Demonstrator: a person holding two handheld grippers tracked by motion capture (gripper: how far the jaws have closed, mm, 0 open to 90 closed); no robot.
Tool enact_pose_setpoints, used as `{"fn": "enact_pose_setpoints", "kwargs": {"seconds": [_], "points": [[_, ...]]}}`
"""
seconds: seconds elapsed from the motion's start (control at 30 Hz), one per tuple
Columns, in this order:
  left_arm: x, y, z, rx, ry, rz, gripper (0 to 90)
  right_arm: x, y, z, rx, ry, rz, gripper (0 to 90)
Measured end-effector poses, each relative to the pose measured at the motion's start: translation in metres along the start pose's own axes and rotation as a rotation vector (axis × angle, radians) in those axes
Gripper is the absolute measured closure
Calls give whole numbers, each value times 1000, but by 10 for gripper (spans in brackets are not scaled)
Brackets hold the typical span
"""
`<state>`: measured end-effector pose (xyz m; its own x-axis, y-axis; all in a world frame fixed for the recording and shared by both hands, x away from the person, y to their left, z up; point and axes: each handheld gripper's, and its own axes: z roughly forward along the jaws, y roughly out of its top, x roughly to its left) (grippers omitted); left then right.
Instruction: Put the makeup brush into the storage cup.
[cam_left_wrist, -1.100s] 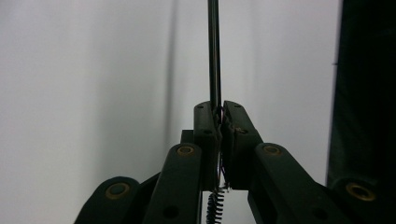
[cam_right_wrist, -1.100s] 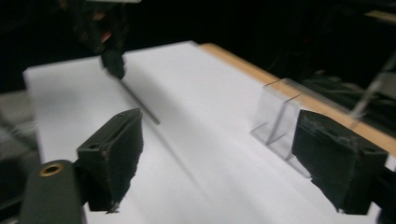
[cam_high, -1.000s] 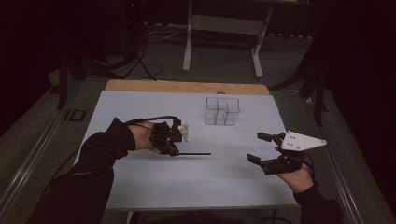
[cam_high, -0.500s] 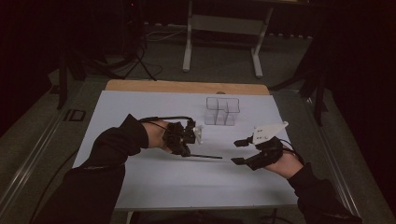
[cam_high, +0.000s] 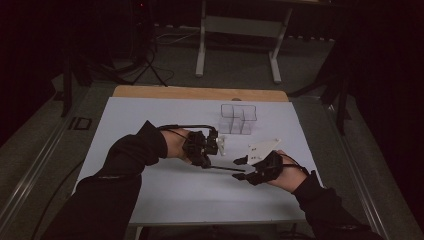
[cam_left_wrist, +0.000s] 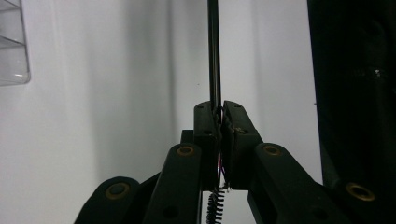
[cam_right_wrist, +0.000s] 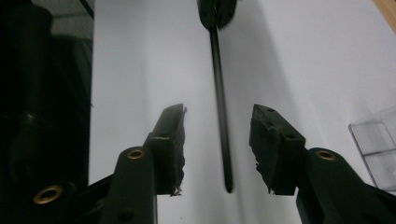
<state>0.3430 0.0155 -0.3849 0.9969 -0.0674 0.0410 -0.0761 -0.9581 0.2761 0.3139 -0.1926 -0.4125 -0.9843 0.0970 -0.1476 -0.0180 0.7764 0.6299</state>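
Note:
A thin black rod (cam_high: 225, 169) is held level above the white table sheet (cam_high: 150, 110). My left gripper (cam_high: 205, 162) is shut on one end of it; in the left gripper view the pads (cam_left_wrist: 208, 123) pinch the rod (cam_left_wrist: 214, 51), which runs straight away from them. My right gripper (cam_high: 240, 168) has come to the rod's free end. In the right gripper view its jaws (cam_right_wrist: 218, 112) stand either side of the rod (cam_right_wrist: 215, 60) with a gap on both sides. They have just been closing, and the pads do not touch the rod.
A clear plastic box with compartments (cam_high: 239, 117) stands on the sheet beyond both hands, also at the edge of both gripper views (cam_left_wrist: 11, 42) (cam_right_wrist: 376, 144). A wooden strip (cam_high: 200, 92) borders the table's far side. A metal stand (cam_high: 235, 25) is on the floor behind.
The right hand has moved left to the rod's free end, and its jaws have narrowed around it. The left hand has carried the rod a little to the right.

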Motion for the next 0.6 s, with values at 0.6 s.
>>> {"fn": "enact_pose_setpoints", "kwargs": {"seconds": [0.6], "points": [[-1,3,5,-9,-14,18,858,2,-10,17,164,15,-11,857]]}}
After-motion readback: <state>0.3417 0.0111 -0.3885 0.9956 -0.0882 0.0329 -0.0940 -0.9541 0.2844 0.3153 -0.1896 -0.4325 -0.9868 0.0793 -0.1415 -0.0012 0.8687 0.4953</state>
